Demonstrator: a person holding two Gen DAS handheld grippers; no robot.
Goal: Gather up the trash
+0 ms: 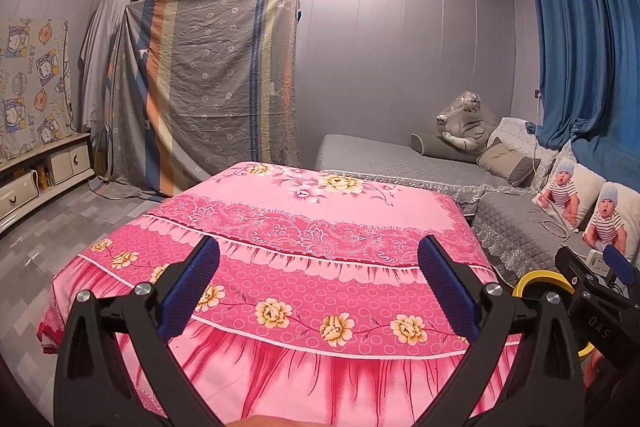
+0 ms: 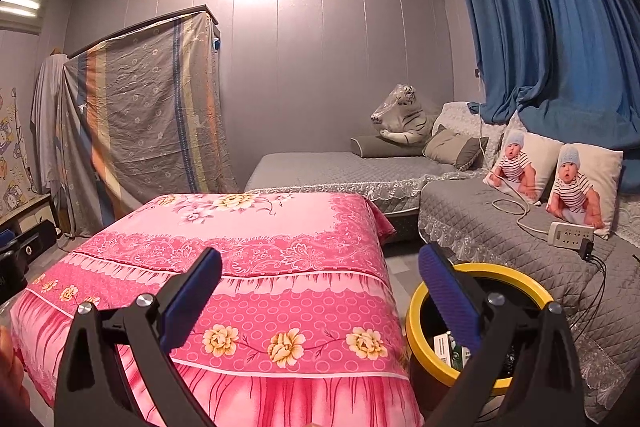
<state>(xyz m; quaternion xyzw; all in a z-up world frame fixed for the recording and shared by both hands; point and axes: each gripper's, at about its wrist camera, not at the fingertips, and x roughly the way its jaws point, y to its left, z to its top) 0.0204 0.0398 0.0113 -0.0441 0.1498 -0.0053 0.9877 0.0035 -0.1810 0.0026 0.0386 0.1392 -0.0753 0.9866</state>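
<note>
Below right: round trash bin, yellow rim, dark body, cartons inside, beside pink floral cloth. Left gripper and right gripper both spread wide, holding nothing.

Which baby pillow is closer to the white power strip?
The baby pillow at the right end of the sofa. The power strip lies just in front of its lower edge, while the other baby pillow sits farther left, with only the white cord near it.
</note>
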